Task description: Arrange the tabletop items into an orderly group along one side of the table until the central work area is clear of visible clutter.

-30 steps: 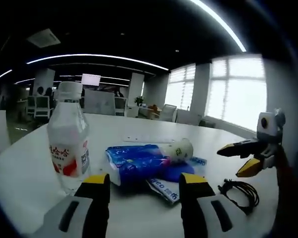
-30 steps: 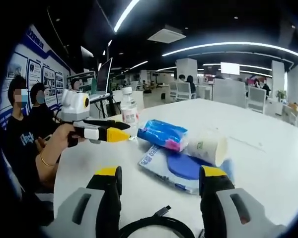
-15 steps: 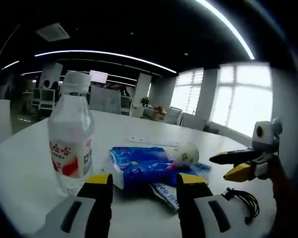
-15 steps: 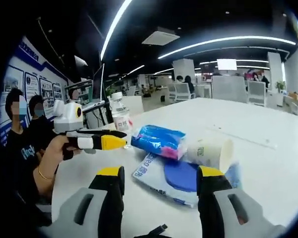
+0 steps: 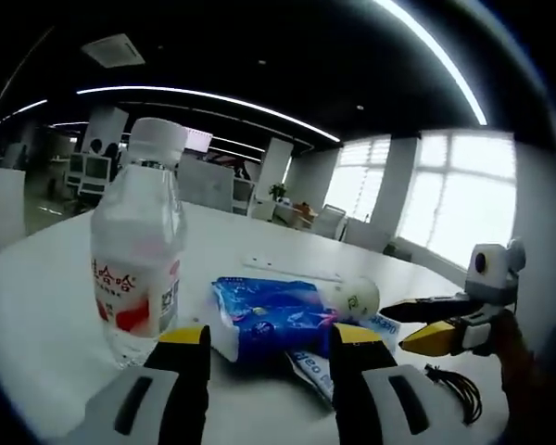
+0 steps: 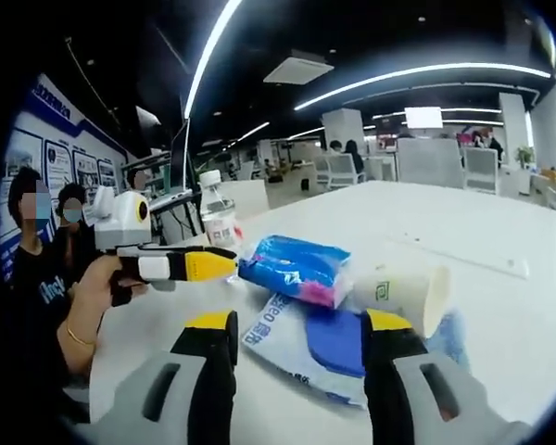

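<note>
1. Left gripper view: the left tongs rise from the bottom with jaws apart and nothing between them. Just ahead on the white counter stands a clear water bottle, upright, with a red-and-white label and white cap. To its right lies a blue tissue pack, and a paper cup on its side lies against the pack's far end. A flat blue-and-white pouch lies partly under them. The right tongs reach in from the right, jaws only slightly parted, holding nothing. A coiled black cable lies near them on the counter.

2. Right gripper view: the right tongs are open and empty, aimed at the pouch and the cup. The tissue pack lies just beyond, the bottle farther off. The left tongs come in from the left, held in a hand.

3. Step in hand, as I judge it: approach, with no item gripped and the cluster loose in the middle.

4. Next move: the left tongs probably need to shift toward the bottle, centre on its body and close gently, since it stands tall and could tip.
</note>
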